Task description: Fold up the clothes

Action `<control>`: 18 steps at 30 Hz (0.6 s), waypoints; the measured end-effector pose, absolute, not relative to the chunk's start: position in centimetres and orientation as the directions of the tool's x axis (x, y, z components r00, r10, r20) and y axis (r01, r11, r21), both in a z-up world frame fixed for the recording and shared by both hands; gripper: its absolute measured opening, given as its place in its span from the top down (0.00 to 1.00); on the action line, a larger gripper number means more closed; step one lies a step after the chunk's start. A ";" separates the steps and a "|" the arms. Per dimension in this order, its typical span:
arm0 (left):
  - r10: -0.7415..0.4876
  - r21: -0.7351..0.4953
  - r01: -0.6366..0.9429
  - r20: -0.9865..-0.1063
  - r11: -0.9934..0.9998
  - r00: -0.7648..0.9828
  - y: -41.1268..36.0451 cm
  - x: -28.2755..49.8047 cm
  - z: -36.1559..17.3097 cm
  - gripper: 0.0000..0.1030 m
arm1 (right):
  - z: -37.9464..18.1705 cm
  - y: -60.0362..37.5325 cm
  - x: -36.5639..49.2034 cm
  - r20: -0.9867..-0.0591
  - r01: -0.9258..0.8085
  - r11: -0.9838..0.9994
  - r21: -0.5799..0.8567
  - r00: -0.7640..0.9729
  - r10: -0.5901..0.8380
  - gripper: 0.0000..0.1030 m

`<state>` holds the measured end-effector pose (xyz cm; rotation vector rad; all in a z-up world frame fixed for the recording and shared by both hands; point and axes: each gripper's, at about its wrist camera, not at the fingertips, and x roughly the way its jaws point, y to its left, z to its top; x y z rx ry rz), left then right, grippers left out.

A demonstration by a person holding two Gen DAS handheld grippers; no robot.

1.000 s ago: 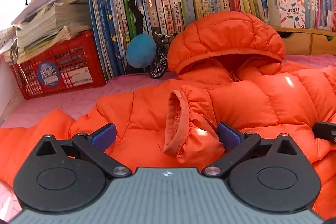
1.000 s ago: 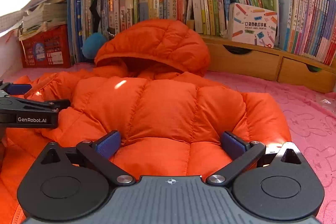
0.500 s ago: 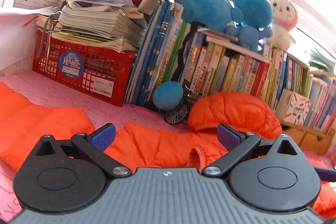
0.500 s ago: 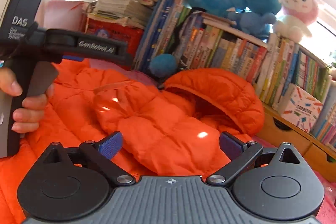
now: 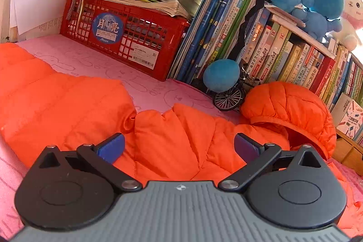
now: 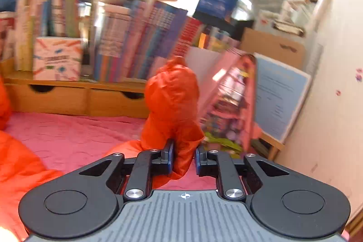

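Note:
An orange puffer jacket (image 5: 68, 106) lies spread on the pink mat (image 5: 90, 60), its hood (image 5: 288, 106) toward the bookshelf. My left gripper (image 5: 179, 146) hovers open just above the jacket's quilted body, and nothing is pinched between its blue pads (image 5: 112, 146). In the blurred right wrist view, my right gripper (image 6: 184, 160) is closing on an orange sleeve (image 6: 172, 96). The fabric narrows where it passes between the jaws and bulges up ahead of them. More of the jacket (image 6: 18, 165) shows at that view's lower left.
A red crate (image 5: 127, 37) stacked with papers, a row of books (image 5: 226, 37), a blue ball (image 5: 221, 75) and a small model bicycle (image 5: 229, 96) line the back. Wooden drawers (image 6: 74, 99) and a leaning board (image 6: 279, 101) stand by the right wall.
The left gripper swung left and rolled, leaving the folded sleeve lying on the jacket. The right gripper swept right from the jacket body to the other sleeve, and its jaws narrowed around it.

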<state>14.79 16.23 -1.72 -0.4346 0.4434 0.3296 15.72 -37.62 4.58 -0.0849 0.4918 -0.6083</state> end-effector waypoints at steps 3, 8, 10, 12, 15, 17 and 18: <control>0.210 -0.319 -0.398 -0.489 0.860 0.847 16.1 15.1 -1.8 0.00 | 5.7 -44.2 13.7 -0.444 0.647 0.748 -0.148 0.633 -0.635 0.25; 0.194 -0.319 -0.398 -0.518 0.860 0.833 16.5 15.4 -1.8 0.00 | 5.0 -41.9 13.3 -0.395 0.489 0.842 -0.228 0.744 -0.539 0.14; 0.184 -0.272 -0.382 -0.549 0.883 0.816 16.4 15.4 -1.3 0.00 | 4.9 -40.5 14.2 -0.436 0.423 0.867 -0.264 0.749 -0.499 0.14; 0.214 -0.169 -0.372 -0.579 0.913 0.787 16.0 14.8 -0.5 0.00 | 4.9 -39.2 14.6 -0.474 0.371 0.880 -0.297 0.742 -0.473 0.12; 0.263 -0.031 -0.367 -0.640 0.930 0.722 16.2 13.3 1.3 0.00 | 5.6 -38.2 14.4 -0.519 0.334 0.891 -0.309 0.725 -0.452 0.07; 0.272 -0.010 -0.375 -0.672 0.927 0.689 17.3 12.2 2.5 0.00 | 6.3 -38.2 13.5 -0.538 0.326 0.899 -0.292 0.722 -0.436 0.05; 0.275 -0.013 -0.387 -0.682 0.922 0.678 18.2 11.6 3.2 0.00 | 6.7 -38.2 12.9 -0.544 0.325 0.902 -0.285 0.720 -0.431 0.02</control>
